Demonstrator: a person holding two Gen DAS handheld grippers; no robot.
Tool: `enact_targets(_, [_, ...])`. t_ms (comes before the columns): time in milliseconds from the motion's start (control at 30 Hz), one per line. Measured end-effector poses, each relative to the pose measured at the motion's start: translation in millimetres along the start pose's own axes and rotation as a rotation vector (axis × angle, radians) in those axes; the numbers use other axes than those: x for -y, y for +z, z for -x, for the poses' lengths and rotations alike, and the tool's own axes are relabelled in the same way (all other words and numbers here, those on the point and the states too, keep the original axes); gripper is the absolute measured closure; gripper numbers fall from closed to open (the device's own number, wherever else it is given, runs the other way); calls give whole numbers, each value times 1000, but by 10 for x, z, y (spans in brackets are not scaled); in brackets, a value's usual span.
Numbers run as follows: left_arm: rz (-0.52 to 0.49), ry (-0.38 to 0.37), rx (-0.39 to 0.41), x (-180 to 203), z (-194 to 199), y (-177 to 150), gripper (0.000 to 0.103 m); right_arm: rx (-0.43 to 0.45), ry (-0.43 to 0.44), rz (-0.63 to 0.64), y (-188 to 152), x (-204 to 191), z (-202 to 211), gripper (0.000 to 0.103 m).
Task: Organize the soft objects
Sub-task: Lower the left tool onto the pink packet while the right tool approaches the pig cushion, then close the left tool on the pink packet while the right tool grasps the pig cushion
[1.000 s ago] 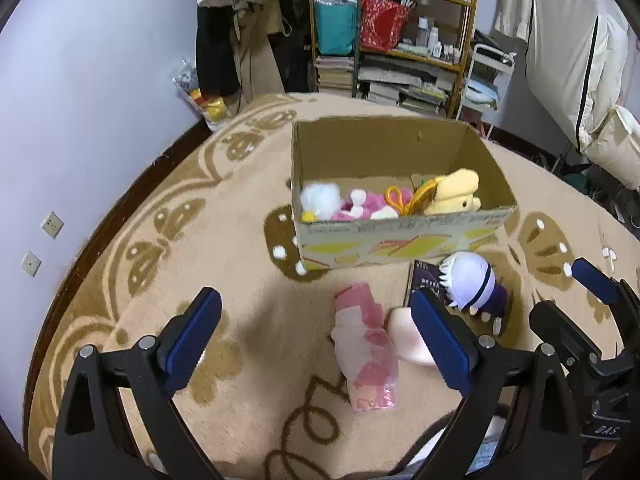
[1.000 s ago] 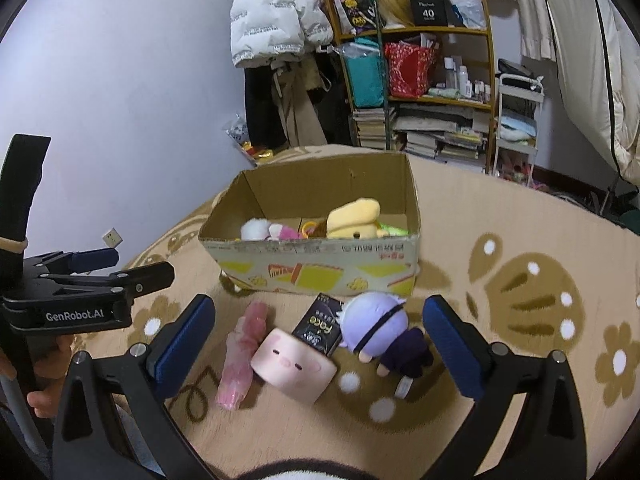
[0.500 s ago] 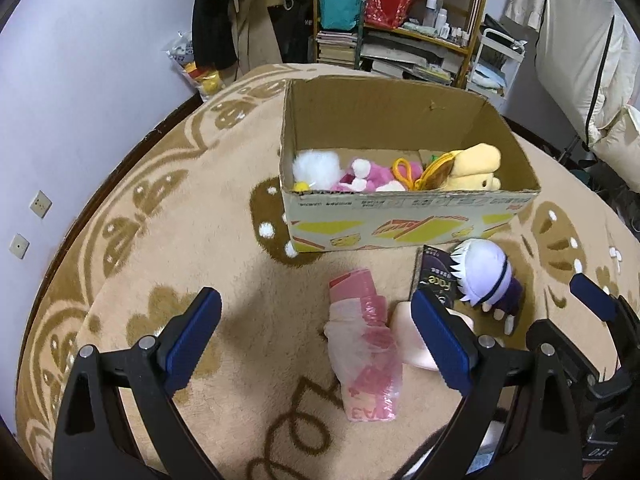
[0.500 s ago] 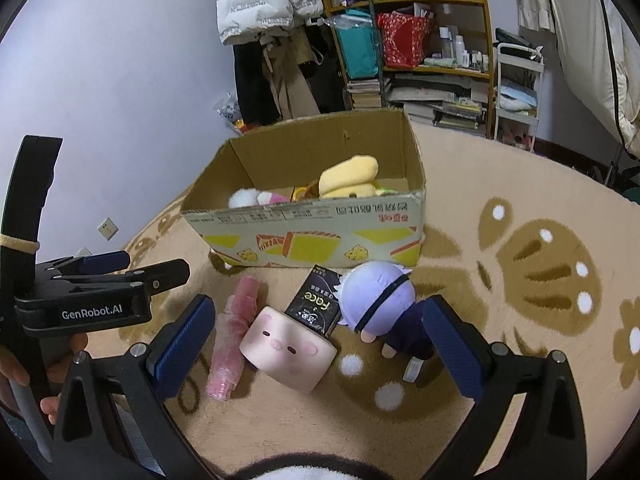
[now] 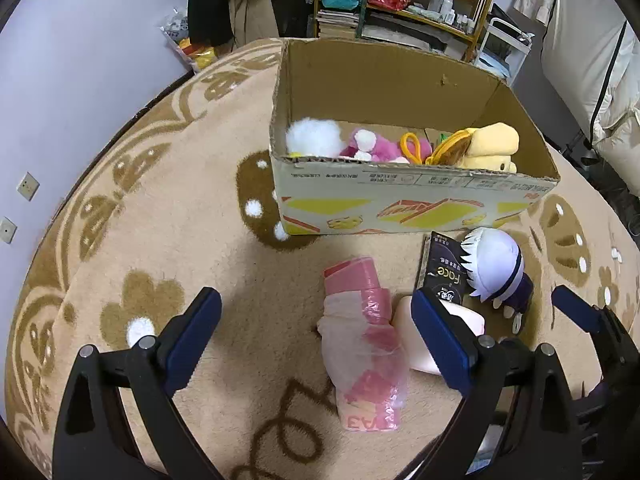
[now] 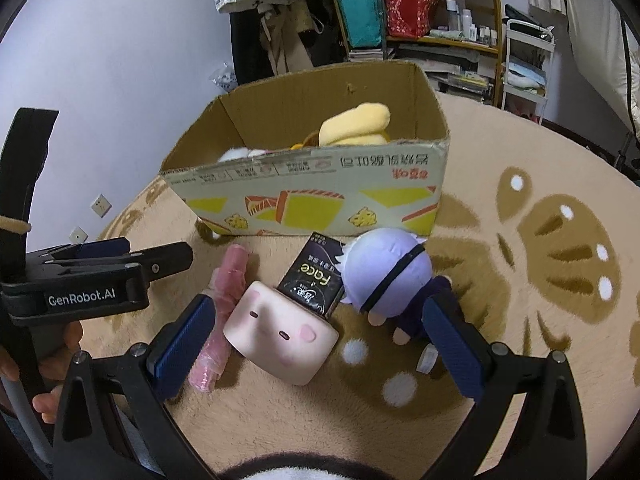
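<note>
Both grippers wide open, holding nothing: left gripper (image 5: pixel 316 334) low in frame over the pink plastic-wrapped roll (image 5: pixel 362 354), right gripper (image 6: pixel 320 342) low centre above the pink pig cushion (image 6: pixel 280 338). Cushion touches the roll and overlaps the black "Face" packet (image 6: pixel 316 276). Lavender-haired doll (image 6: pixel 390 276) lies right of the packet. Cardboard box (image 6: pixel 320 196) behind them on the rug (image 5: pixel 168 216) holds yellow plush (image 5: pixel 488 148), pink and white plushes

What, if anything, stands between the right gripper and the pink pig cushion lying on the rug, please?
Nothing visible does. The right gripper is open just above the pink pig cushion. A black Face packet leans on the cushion's far edge, and a pink plastic roll lies against its left side.
</note>
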State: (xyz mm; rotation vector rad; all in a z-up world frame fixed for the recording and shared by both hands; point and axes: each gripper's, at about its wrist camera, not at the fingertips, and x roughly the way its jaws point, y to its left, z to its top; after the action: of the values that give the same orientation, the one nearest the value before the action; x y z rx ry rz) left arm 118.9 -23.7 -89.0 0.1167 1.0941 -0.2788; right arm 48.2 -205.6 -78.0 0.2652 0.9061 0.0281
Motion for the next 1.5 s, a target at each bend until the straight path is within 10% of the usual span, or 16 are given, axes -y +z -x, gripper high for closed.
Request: enact_targets(1500, [4, 7, -194, 12, -794, -22, 8, -174, 82, 27, -182, -206, -646, 8])
